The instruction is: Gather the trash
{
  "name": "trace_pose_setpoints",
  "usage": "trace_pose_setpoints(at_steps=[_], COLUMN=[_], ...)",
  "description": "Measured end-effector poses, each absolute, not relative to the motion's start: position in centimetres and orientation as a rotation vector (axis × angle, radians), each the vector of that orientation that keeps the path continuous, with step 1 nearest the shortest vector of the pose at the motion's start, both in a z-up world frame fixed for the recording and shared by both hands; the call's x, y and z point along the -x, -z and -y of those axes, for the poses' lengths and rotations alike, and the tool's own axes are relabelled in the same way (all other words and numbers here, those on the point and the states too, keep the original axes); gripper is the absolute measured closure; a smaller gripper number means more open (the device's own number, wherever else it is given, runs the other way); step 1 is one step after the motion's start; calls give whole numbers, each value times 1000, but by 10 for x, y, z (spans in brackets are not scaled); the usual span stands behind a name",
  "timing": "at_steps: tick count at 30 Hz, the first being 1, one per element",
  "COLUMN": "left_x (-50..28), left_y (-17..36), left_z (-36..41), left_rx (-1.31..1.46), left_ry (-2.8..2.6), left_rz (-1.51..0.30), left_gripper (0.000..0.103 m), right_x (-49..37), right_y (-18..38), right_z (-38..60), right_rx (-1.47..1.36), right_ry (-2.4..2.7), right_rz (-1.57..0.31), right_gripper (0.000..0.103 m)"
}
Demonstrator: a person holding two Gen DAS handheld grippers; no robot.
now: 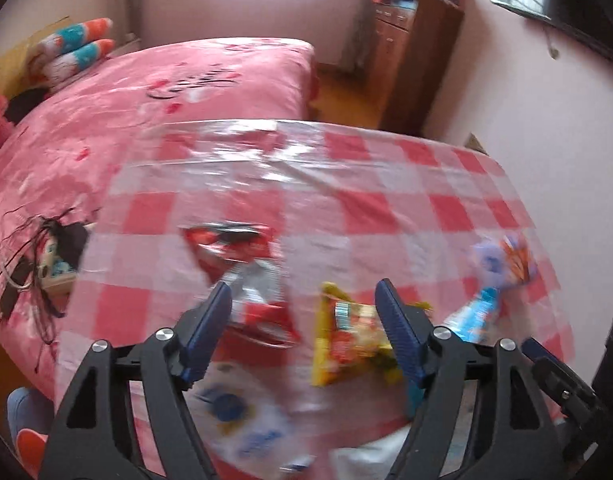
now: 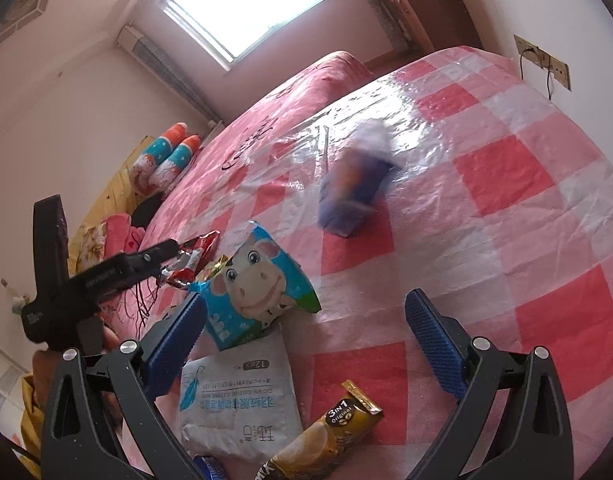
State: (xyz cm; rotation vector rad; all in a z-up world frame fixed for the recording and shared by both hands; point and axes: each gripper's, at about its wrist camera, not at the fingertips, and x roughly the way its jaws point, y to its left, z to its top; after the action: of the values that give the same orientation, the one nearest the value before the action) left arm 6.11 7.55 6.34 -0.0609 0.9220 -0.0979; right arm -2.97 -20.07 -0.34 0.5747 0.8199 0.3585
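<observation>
Left wrist view: the left gripper (image 1: 302, 300) hangs above the checked tablecloth (image 1: 386, 208), jaws about half open, nothing between them. To grip well, lower it squarely over the red wrapper (image 1: 242, 256), just beside the yellow packet (image 1: 350, 340).

Right wrist view: the right gripper (image 2: 306, 312) stands wide and empty; near it on the cloth lie the cow packet (image 2: 254, 280) and coffee sachet (image 2: 326, 436).

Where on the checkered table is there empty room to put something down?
The checkered cloth is bare on the right, beyond the blurred blue-and-orange packet out to the wall-side edge, and along the far edge by the bed. It is crowded near the grippers: cow packet, white pouch, gold coffee stick, red wrapper, yellow packet.
</observation>
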Motion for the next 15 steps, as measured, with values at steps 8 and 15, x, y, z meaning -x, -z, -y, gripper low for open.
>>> trace_pose_setpoints(at_steps=[8,15], left_x=[-95,-112], left_y=[-37,-19], left_z=[-105,-98], left_rx=[76,9], left_ry=[29,11], left_rz=[-991,-1018], left_gripper=[23,26], right_x=[30,24], right_y=[1,-1], right_z=[185,172], right_rx=[-512,-448], right_ry=[-394,-411], right_rz=[-826,-838], right_gripper=[5,5])
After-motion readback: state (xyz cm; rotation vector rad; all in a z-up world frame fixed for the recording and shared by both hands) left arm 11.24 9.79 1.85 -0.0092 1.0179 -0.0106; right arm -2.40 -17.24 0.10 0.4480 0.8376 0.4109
